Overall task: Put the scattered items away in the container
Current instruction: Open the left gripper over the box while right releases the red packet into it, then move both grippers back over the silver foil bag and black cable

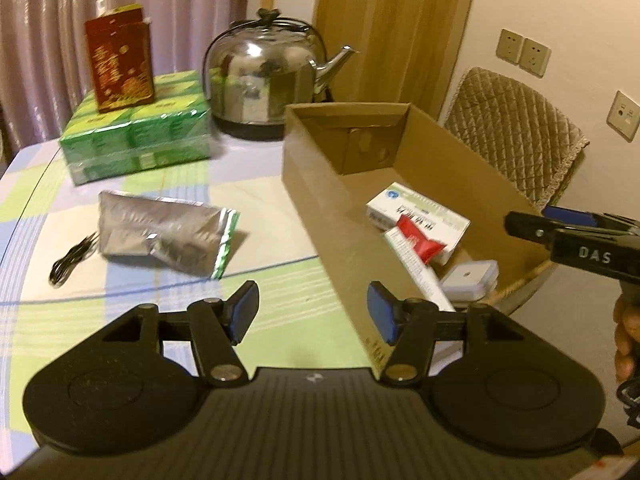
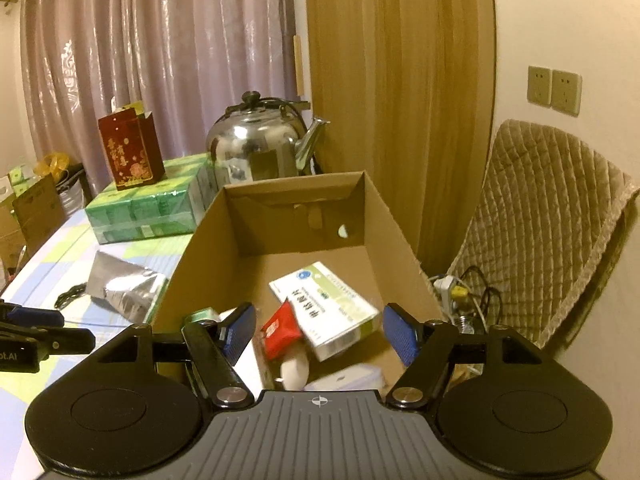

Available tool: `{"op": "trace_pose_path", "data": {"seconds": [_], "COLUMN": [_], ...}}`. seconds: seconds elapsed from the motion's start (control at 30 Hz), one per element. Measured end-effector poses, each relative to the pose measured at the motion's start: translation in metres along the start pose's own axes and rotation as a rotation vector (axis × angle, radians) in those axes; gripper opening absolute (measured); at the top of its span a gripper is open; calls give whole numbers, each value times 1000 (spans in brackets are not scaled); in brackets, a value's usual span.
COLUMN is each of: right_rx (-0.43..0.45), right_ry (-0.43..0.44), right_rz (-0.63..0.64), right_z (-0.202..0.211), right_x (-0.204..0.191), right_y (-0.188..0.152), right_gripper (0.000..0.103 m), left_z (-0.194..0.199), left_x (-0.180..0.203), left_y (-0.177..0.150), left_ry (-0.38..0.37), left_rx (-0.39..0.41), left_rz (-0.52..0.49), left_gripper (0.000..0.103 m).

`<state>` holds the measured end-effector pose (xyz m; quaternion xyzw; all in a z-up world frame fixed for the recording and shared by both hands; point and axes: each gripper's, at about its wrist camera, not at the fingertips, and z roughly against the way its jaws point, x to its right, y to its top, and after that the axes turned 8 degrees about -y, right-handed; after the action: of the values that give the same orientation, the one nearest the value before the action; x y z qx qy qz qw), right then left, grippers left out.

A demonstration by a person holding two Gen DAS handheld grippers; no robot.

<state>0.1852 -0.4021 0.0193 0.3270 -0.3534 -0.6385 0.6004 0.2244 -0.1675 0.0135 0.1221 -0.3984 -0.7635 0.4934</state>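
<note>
On the tablecloth, left of the cardboard box (image 1: 320, 184), lay the silver pouch (image 1: 168, 232), long axis running crosswise, ahead-left of the left gripper (image 1: 312, 312); fingers apart, nothing between. Right gripper (image 2: 320, 332) hung over the box, fingers apart, empty, farther from the pouch. Right gripper body read "DAS". Medicine carton (image 2: 324, 308) print unreadable.

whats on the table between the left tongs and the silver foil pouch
Nothing: in the left wrist view only bare checked tablecloth lies between the open left tongs and the silver foil pouch.
</note>
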Motion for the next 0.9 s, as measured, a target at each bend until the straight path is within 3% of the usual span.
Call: {"op": "trace_pose_path", "data": {"seconds": [0.3,0.4,0.53,0.9], "right_rx": [27,37,44,31], "right_ry": [72,119,179,252], "right_rz": [12,57,110,216], "right_z": [34,45,57,67], "right_x": [-40,-64,-94,-156], "right_y": [-5,-6,-9,-16], "right_gripper": [79,82,85,93], "left_z": [44,62,85,132], "left_x": [-34,-48,-69,-123], "left_y": [-30,-39,-51,-85], "left_ry": [66,95,142,240], "left_rx": [14,22,19,-21], "left_rz": [55,65,59,66], "left_gripper": [61,72,79,91]}}
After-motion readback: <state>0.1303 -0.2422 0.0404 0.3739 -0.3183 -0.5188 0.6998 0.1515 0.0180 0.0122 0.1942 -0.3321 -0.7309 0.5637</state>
